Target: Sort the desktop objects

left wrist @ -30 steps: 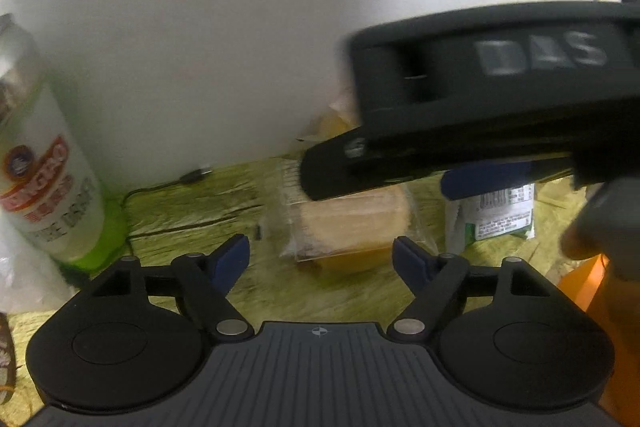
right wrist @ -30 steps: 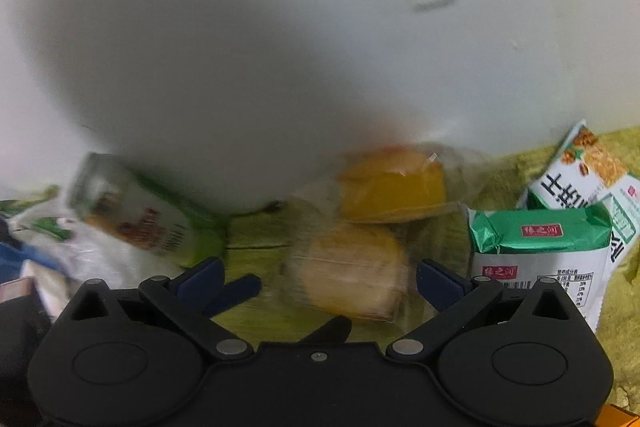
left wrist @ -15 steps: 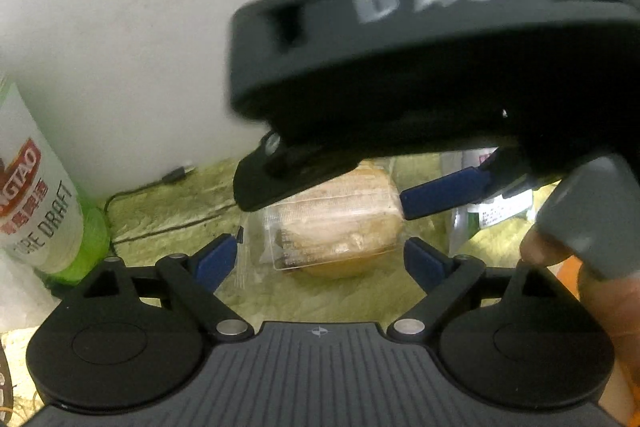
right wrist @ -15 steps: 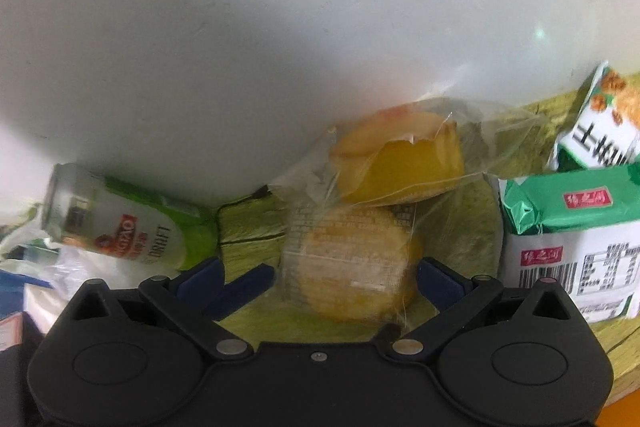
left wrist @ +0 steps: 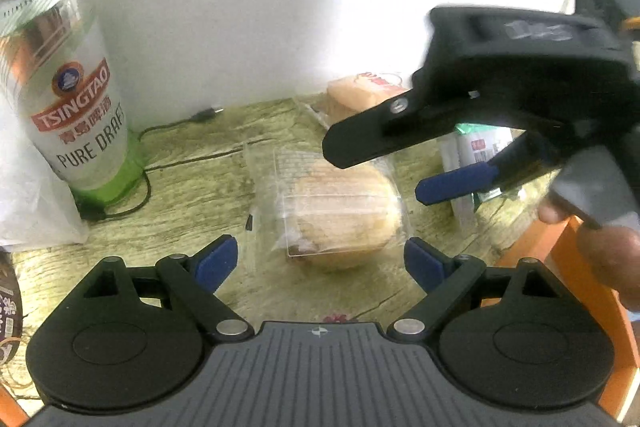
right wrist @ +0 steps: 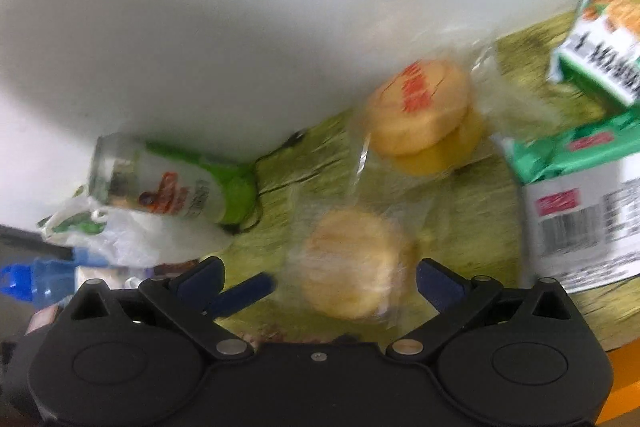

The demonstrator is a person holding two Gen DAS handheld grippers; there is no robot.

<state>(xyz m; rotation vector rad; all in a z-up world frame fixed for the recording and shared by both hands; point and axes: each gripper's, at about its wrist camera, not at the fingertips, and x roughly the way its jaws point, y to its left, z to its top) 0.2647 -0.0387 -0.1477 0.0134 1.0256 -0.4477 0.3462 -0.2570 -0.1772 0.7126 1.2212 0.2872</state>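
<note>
Noting the key relation: the wrapped round pastry (left wrist: 340,211) lies flat on the yellow-green tabletop (left wrist: 192,195), directly ahead of and between the blue pads of both grippers, so both are lined up on the same item. Left gripper (left wrist: 320,261): jaws have just been opening and now stand wide apart, empty, pastry just beyond the tips, no contact. Right gripper (right wrist: 318,281): jaws spread, pads either side of the pastry (right wrist: 356,279) but not pressing on it; in the left wrist view it comes in from the right above the pastry. Judgement: right is the nearer of the two. The pastry itself is round with no long axis; its clear wrapper runs fore-and-aft toward the wall, where a second stamped pastry (right wrist: 420,115) sits. Beer can (left wrist: 68,79) stands well left; green packets (right wrist: 580,195) lie to the right.
</note>
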